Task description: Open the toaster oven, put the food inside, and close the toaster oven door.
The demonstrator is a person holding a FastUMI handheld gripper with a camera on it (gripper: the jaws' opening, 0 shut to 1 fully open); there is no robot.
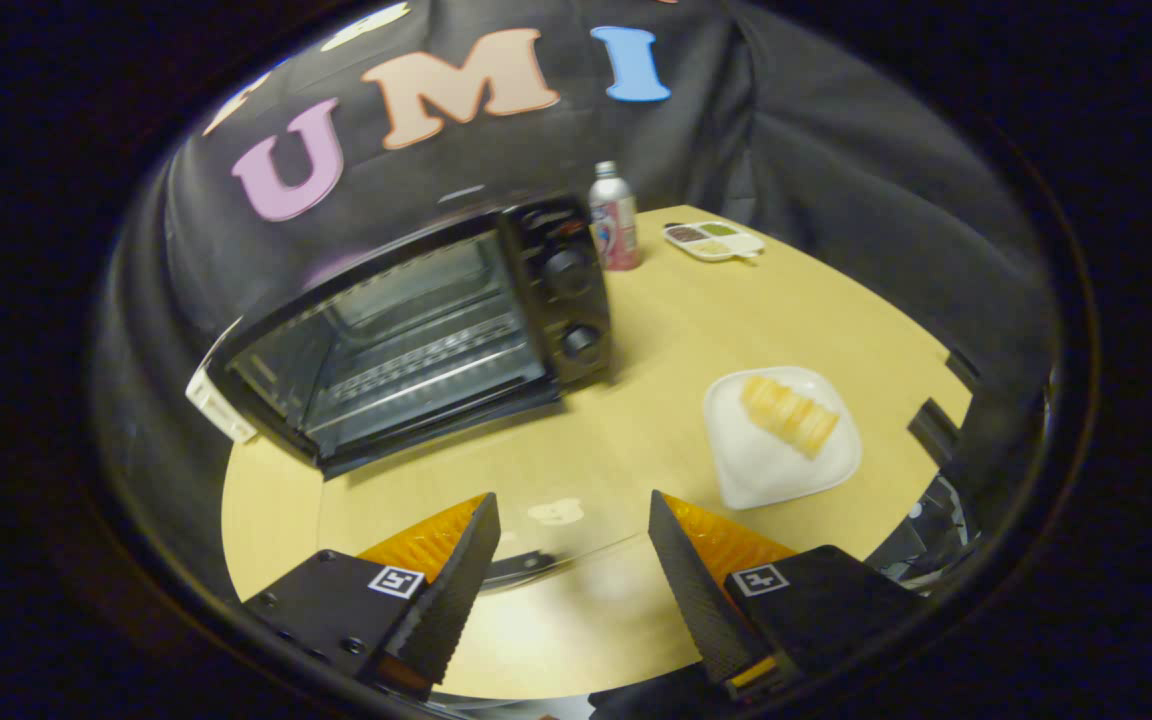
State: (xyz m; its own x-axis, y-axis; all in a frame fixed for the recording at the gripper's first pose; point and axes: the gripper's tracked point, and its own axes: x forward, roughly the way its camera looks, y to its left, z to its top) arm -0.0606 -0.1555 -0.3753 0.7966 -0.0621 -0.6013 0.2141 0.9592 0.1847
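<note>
The black toaster oven stands at the back left of the wooden table, its inside and wire rack in plain sight. Its glass door is folded down flat toward me, and the door's handle lies between my fingers. My gripper is open with nothing in it, hovering over the door's front edge. The food, a yellow sliced piece, rests on a white plate to the right, just beyond my right finger.
A small metal bottle stands right behind the oven's knob panel. A white divided dish with sauces sits at the table's far edge. A white object pokes out at the oven's left side. The table's right edge runs close past the plate.
</note>
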